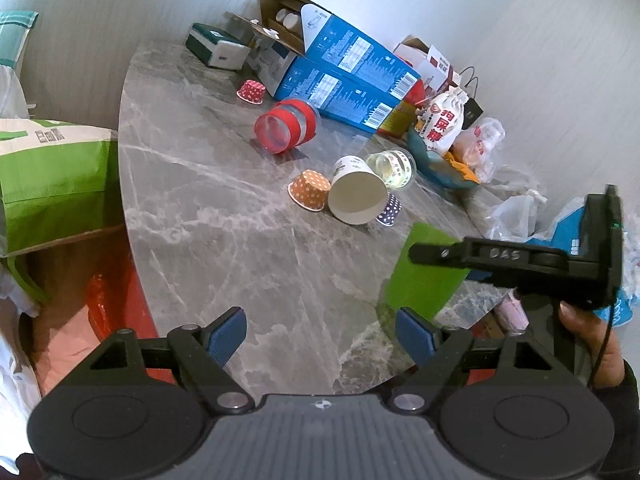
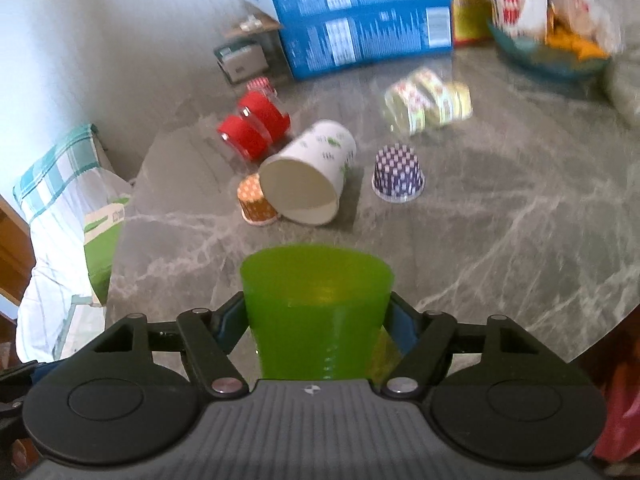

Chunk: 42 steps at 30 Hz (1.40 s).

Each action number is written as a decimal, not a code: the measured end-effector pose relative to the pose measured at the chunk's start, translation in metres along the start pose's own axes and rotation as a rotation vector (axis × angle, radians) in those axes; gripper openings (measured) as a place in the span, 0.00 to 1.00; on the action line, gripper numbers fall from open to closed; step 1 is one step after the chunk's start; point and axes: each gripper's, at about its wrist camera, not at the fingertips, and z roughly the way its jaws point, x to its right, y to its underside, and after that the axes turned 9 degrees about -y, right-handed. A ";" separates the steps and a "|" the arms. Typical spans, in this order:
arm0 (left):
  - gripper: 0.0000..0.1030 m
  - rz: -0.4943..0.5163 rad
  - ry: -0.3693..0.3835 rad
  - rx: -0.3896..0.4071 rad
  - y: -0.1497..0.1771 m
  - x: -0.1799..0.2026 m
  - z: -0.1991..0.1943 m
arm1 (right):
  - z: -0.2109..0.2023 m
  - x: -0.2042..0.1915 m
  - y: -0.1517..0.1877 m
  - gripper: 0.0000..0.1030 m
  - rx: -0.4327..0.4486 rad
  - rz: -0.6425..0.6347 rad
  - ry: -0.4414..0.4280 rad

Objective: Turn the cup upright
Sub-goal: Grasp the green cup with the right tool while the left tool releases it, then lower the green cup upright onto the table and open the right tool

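Observation:
My right gripper [image 2: 318,322] is shut on a green plastic cup [image 2: 318,312], held between its blue pads above the grey marble table [image 2: 500,240]. In the left wrist view the same green cup [image 1: 424,276] shows at the right, clamped by the right gripper [image 1: 440,254], wide end toward the table. My left gripper [image 1: 320,334] is open and empty over the table's near edge. A white paper cup [image 2: 308,176] lies on its side in the middle; it also shows in the left wrist view [image 1: 356,192].
Orange dotted cup [image 1: 310,190], purple dotted cup [image 2: 398,176], red-banded clear cup [image 1: 286,126] and a clear patterned cup [image 1: 394,168] lie around. Blue boxes [image 1: 340,68], snack bags and a teal bowl [image 2: 548,56] crowd the back. A green bag [image 1: 56,184] stands left of the table.

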 end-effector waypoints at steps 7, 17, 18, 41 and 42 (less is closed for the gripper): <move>0.82 0.019 0.026 0.056 0.001 0.012 -0.009 | -0.028 -0.011 0.000 0.70 0.139 -0.097 -0.005; 0.82 0.043 0.065 0.149 0.006 0.028 -0.023 | -0.057 -0.023 0.010 0.70 0.440 -0.342 0.041; 0.82 0.044 0.070 0.161 0.007 0.029 -0.025 | -0.057 -0.023 0.013 0.70 0.463 -0.365 0.039; 0.82 0.004 0.100 0.183 0.018 0.030 -0.010 | 0.014 0.005 0.072 0.70 0.646 -0.437 -0.064; 0.82 0.002 0.099 0.182 0.018 0.029 -0.009 | 0.016 0.007 0.071 0.70 0.641 -0.426 -0.066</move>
